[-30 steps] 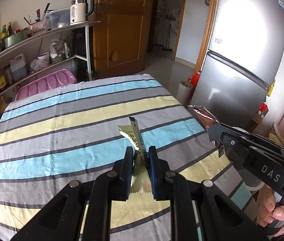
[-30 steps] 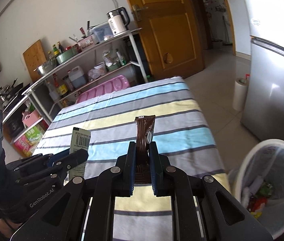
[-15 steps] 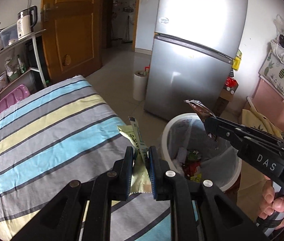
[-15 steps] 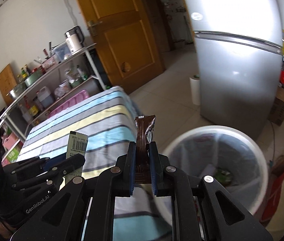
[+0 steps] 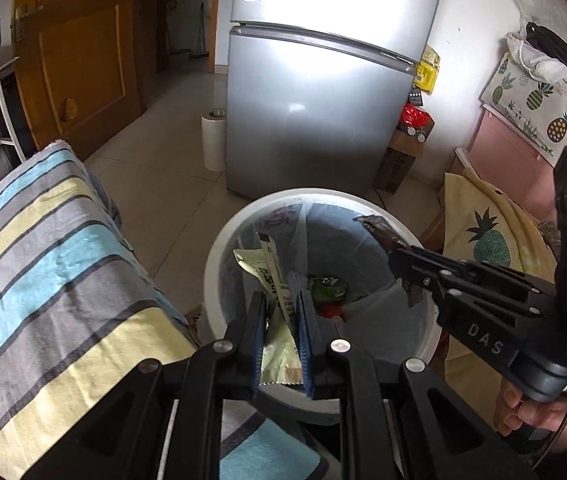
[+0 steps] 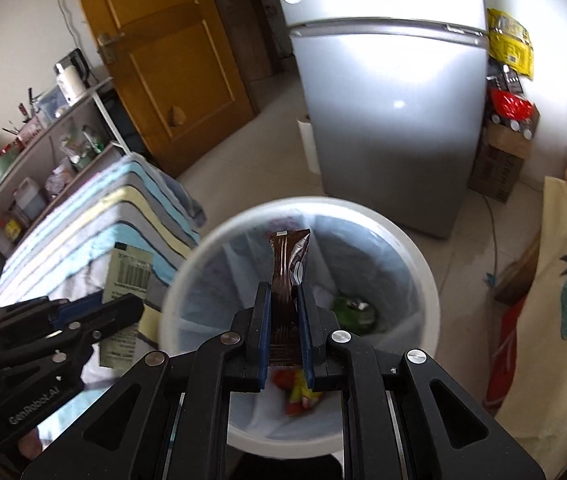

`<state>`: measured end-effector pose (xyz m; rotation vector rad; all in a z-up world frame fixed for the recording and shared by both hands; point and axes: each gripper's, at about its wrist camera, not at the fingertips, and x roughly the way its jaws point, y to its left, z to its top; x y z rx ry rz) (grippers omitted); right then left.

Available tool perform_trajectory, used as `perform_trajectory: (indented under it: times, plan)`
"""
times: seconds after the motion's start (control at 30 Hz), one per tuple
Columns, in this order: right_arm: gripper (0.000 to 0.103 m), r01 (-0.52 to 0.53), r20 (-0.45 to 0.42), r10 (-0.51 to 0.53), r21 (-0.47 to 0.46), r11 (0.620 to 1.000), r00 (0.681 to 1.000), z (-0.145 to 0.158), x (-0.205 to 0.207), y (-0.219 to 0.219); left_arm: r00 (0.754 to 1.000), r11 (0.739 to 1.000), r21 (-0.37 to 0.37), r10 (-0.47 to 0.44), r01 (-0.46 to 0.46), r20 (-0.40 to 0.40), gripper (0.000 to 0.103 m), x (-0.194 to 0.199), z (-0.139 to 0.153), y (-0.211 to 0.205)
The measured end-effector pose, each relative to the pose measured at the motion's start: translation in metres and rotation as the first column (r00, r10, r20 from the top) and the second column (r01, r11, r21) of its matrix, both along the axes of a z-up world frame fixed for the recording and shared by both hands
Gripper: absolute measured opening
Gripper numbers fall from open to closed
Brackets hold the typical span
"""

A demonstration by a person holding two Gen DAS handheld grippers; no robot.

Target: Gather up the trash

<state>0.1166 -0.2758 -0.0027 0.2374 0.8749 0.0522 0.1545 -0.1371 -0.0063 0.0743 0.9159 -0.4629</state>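
Note:
My left gripper [image 5: 282, 300] is shut on a pale green wrapper [image 5: 271, 276] that sticks up over the white trash bin [image 5: 239, 224]. The bin has a clear liner and several scraps at its bottom. My right gripper [image 6: 285, 292] is shut on a brown snack wrapper [image 6: 288, 264], also held above the bin [image 6: 411, 248]. Each gripper appears in the other's view: the right one [image 5: 399, 260] at the bin's right rim, the left one [image 6: 135, 308] at its left rim with the green wrapper [image 6: 129, 280].
A table under a striped cloth [image 5: 43, 264] lies left of the bin. A silver fridge [image 5: 323, 112] stands behind it, with a paper roll [image 5: 213, 140] and a wooden door [image 5: 79, 52] to the left. Pineapple-print fabric [image 5: 491, 240] hangs at the right.
Both grippers swung right from over the striped table to above the trash bin, each keeping its wrapper. The bin now fills the middle of both views.

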Motion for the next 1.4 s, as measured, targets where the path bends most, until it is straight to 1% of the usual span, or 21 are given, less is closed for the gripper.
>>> perform_trajectory:
  times: [0.1, 0.27, 0.4, 0.43, 0.47, 0.5, 0.53, 0.57, 0.6, 0.63, 0.77, 0.87, 0.93, 1.03, 1.17, 1.27, 1.33, 1.4]
  plan:
    - [0.013, 0.009, -0.037, -0.009, -0.006, 1.000, 0.999, -0.012, 0.002, -0.005, 1.000, 1.000, 0.013, -0.015, 0.015, -0.017, 0.016, 0.003, -0.005, -0.009]
    - [0.014, 0.018, -0.071, -0.020, -0.026, 1.000, 0.997, -0.026, 0.007, -0.011, 0.999, 1.000, 0.017, -0.014, 0.015, -0.031, 0.016, 0.004, -0.010, -0.013]
    - [0.014, 0.026, -0.088, -0.027, -0.013, 1.000, 0.996, -0.030, 0.006, -0.013, 0.999, 1.000, 0.010, -0.009, 0.009, -0.036, 0.017, 0.004, -0.012, -0.009]
    - [0.015, 0.028, -0.088, -0.030, -0.016, 0.999, 0.996, -0.029, 0.006, -0.012, 0.999, 1.000, 0.010, -0.006, 0.006, -0.038, 0.018, 0.004, -0.012, -0.008]
    - [0.018, 0.030, -0.090, -0.032, -0.023, 0.999, 0.995, -0.030, 0.006, -0.012, 0.999, 1.000, 0.007, -0.008, 0.008, -0.039, 0.020, 0.004, -0.011, -0.008]
    - [0.020, 0.036, -0.088, -0.039, -0.028, 0.999, 0.995, -0.029, 0.005, -0.011, 0.999, 1.000, 0.002, -0.009, 0.009, -0.039, 0.025, 0.004, -0.011, -0.008]
    - [0.026, 0.041, -0.084, -0.043, -0.025, 0.999, 0.996, -0.028, 0.005, -0.012, 0.999, 1.000, 0.003, -0.004, 0.005, -0.037, 0.029, 0.003, -0.011, -0.007]
    - [0.034, 0.043, -0.079, -0.044, -0.017, 0.999, 0.996, -0.027, 0.004, -0.012, 1.000, 1.000, 0.005, -0.002, 0.002, -0.031, 0.040, 0.002, -0.010, -0.006]
    - [0.037, 0.045, -0.075, -0.046, -0.013, 0.999, 0.996, -0.026, 0.002, -0.012, 1.000, 1.000, 0.005, -0.002, 0.002, -0.023, 0.050, 0.000, -0.008, -0.005]
    - [0.038, 0.048, -0.072, -0.048, -0.012, 0.999, 0.996, -0.025, 0.002, -0.012, 1.000, 1.000, 0.003, 0.002, -0.001, -0.018, 0.052, -0.001, -0.007, -0.004]
    - [0.038, 0.055, -0.055, -0.056, -0.016, 0.998, 0.997, -0.019, -0.004, -0.009, 1.000, 1.000, -0.005, 0.011, -0.011, 0.000, 0.052, -0.006, -0.001, 0.002]
    - [0.038, 0.061, -0.038, -0.061, -0.007, 0.998, 0.997, -0.012, -0.011, -0.006, 1.000, 1.000, -0.012, 0.027, -0.027, 0.015, 0.057, -0.010, 0.003, 0.007]
    - [0.038, 0.066, -0.025, -0.066, -0.011, 0.998, 0.997, -0.008, -0.015, -0.004, 0.999, 0.999, -0.017, 0.041, -0.040, 0.026, 0.058, -0.013, 0.005, 0.011]
    - [0.038, 0.075, 0.005, -0.075, -0.024, 0.997, 0.997, 0.002, -0.026, 0.002, 0.994, 0.998, 0.013, 0.058, -0.060, 0.088, 0.061, -0.024, 0.013, 0.016]
    - [0.038, 0.091, 0.052, -0.090, -0.013, 0.996, 0.995, 0.015, -0.043, 0.007, 0.987, 0.995, -0.015, 0.096, -0.095, 0.131, 0.070, -0.039, 0.022, 0.029]
    - [0.038, 0.098, 0.086, -0.095, -0.027, 0.995, 0.992, 0.027, -0.058, 0.015, 0.978, 0.992, -0.018, 0.123, -0.122, 0.171, 0.071, -0.053, 0.028, 0.037]
    - [0.038, 0.105, 0.114, -0.100, -0.037, 0.994, 0.988, 0.035, -0.070, 0.021, 0.969, 0.991, -0.006, 0.131, -0.133, 0.211, 0.074, -0.063, 0.033, 0.041]
    - [0.038, 0.104, 0.139, -0.095, -0.063, 0.993, 0.986, 0.042, -0.081, 0.028, 0.964, 0.989, -0.015, 0.145, -0.145, 0.222, 0.076, -0.073, 0.036, 0.046]
